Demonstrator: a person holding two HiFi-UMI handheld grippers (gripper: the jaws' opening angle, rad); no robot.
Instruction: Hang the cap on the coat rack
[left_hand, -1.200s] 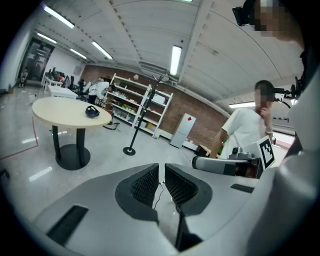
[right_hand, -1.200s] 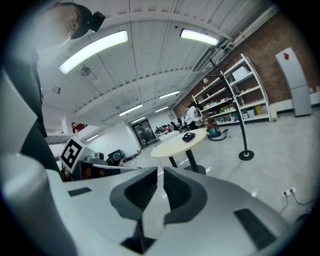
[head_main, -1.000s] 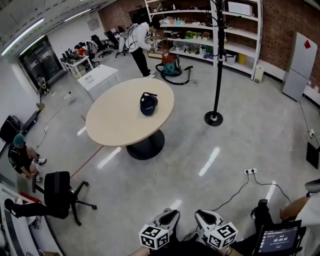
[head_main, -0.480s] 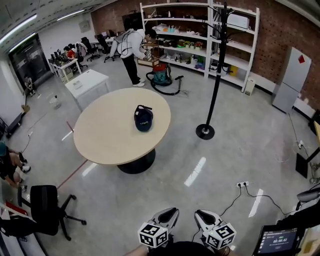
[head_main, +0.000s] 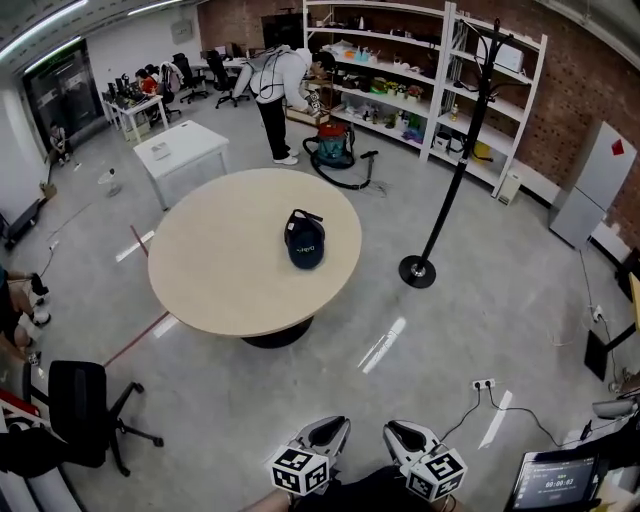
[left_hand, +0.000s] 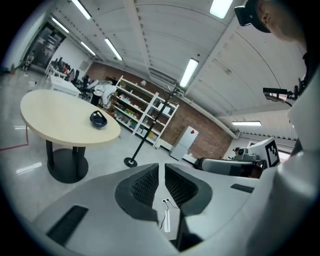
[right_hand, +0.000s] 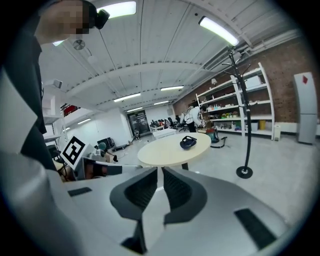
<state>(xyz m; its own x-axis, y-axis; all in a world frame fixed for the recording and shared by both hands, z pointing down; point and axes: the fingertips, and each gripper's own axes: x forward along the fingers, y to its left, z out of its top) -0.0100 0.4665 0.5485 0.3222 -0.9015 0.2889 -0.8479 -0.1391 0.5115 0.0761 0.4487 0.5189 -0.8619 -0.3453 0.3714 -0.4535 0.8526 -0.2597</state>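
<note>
**Item: cap** (head_main: 304, 240). Dark navy with a small pale mark on the crown. It lies on the round table (head_main: 215, 290), right of the tabletop's centre, on the side toward the coat rack. Its long axis runs near to far. The open end with the arched strap faces far and the rounded end faces near. Nothing touches it.

**Item: coat rack** (head_main: 455, 170). A black upright pole on a round black base, with hooks at the top. It stands on the grey floor to the right of the table, well apart from the cap. No garment hangs on it.

**Item: left gripper** (head_main: 333, 428). It sits at the near edge of the head view, left of its partner and far from the table. Its jaws are drawn together to a thin slit with nothing between them. Through the slit only the floor and a white power strip (left_hand: 167, 218) show.

**Item: right gripper** (head_main: 398, 432). It sits just beside the left one at the near edge. Its jaws are likewise closed to a narrow gap and empty. Its own view looks toward the table and cap.

**Surroundings:**
- White shelving (head_main: 400, 60) stands along the far brick wall.
- A person in a white top (head_main: 275, 85) bends beside the shelving.
- A canister vacuum (head_main: 330, 148) sits on the floor near that person.
- A white square table (head_main: 180, 150) stands at far left.
- A black office chair (head_main: 80, 410) stands at near left.
</note>
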